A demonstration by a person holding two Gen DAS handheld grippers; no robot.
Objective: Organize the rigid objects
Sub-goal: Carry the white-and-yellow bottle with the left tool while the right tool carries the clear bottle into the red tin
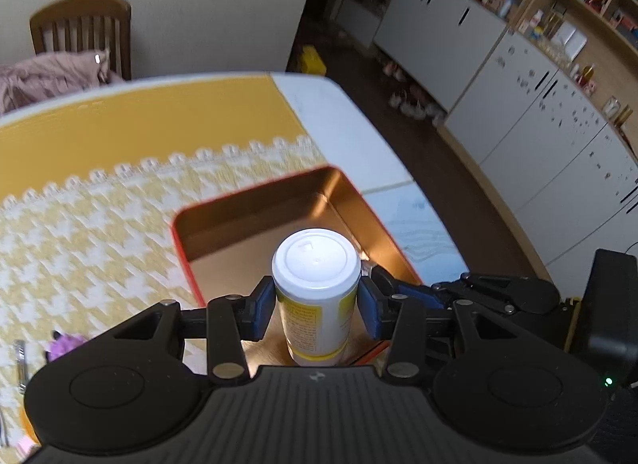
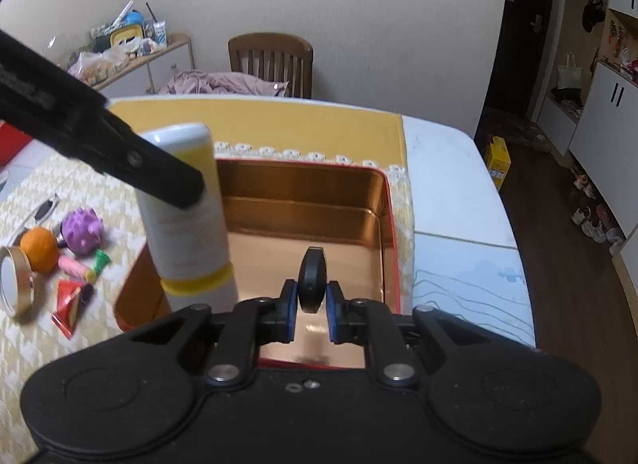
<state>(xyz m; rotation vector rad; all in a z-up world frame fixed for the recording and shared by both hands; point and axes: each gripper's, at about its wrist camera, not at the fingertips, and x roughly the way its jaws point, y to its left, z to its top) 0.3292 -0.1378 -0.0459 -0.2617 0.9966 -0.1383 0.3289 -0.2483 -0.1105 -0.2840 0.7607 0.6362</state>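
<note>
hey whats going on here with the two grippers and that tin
A person is sorting small items into an open red tin with a copper-coloured inside on a table with a yellow cloth. The left hand-held gripper holds a white bottle with a yellow label upright over the tin. The right hand-held gripper is shut on a small black object, also over the tin. More items wait on the cloth beside it: a purple spiky toy, an orange ball and wrapped sweets.

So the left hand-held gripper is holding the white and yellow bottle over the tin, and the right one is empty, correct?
Not quite. The right hand-held gripper isn't empty: the right wrist view shows it shut on a small black oval object. The left hand-held gripper does hold the white and yellow bottle over the tin.
</note>
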